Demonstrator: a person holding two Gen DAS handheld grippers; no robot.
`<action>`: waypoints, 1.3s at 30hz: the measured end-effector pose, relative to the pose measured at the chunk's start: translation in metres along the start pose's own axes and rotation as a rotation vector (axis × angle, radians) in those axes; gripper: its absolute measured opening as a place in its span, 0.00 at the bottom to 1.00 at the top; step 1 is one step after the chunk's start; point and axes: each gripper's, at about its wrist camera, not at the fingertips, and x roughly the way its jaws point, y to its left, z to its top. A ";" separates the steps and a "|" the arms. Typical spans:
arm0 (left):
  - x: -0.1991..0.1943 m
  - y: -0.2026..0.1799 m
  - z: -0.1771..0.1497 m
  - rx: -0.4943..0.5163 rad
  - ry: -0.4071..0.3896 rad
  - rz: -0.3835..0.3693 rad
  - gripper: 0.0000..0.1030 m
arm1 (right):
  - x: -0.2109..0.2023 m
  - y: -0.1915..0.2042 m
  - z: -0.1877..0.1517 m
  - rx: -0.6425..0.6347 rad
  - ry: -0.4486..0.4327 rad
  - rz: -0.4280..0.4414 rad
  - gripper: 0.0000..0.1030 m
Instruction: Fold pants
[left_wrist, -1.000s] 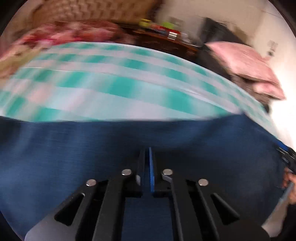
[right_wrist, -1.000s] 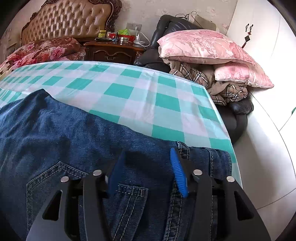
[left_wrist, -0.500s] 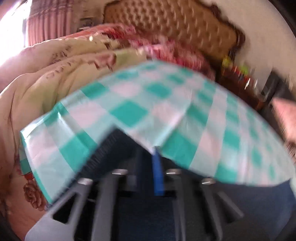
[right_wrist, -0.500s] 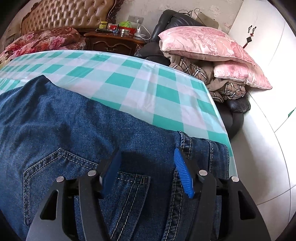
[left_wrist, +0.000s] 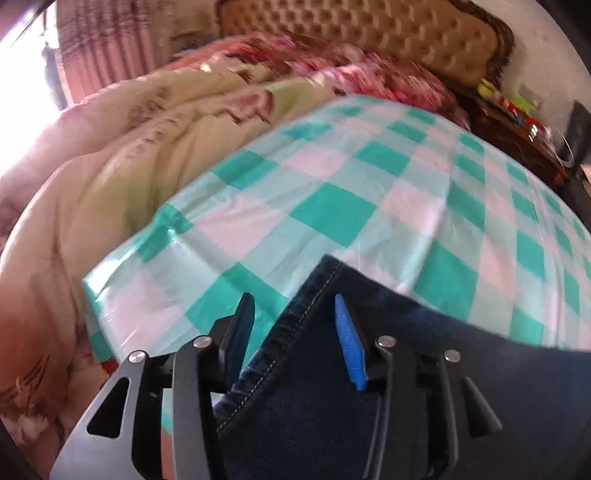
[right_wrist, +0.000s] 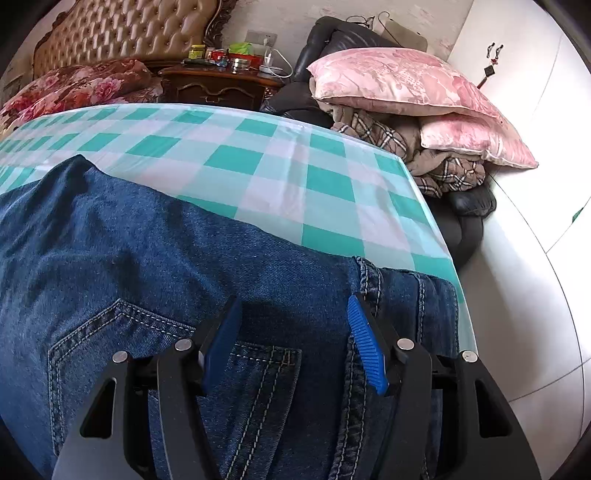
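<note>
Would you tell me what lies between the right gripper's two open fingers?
Only the jeans: the right gripper straddles denim beside the back pocket, in the right wrist view.

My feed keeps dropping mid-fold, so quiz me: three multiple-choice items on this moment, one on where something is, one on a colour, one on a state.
1. Where does the hem of the jeans lie in the left wrist view?
A. Between the open fingers of the left tool
B. On the bedside cabinet
C. Under the pink pillows

2. What colour are the checks on the tablecloth?
A. Red and black
B. Green and white
C. Yellow and grey

3. How does the right tool stand?
A. Shut on a pillow
B. Shut on the waistband
C. Open above the jeans, by the back pocket

Answers: 1 A, the stitched edge runs up between the two fingers. 2 B, green and pale squares show in both views. 3 C, a wide gap separates its blue pads, with denim visible between them.
</note>
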 end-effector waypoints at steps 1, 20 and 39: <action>-0.019 -0.008 -0.005 0.000 -0.056 -0.025 0.44 | -0.011 -0.002 0.000 0.034 0.001 -0.011 0.55; -0.204 -0.348 -0.233 0.468 0.011 -0.529 0.94 | -0.053 -0.042 -0.086 0.345 0.094 0.004 0.89; -0.128 -0.200 -0.191 0.329 0.007 -0.342 0.60 | -0.154 0.134 -0.034 -0.136 -0.100 0.482 0.81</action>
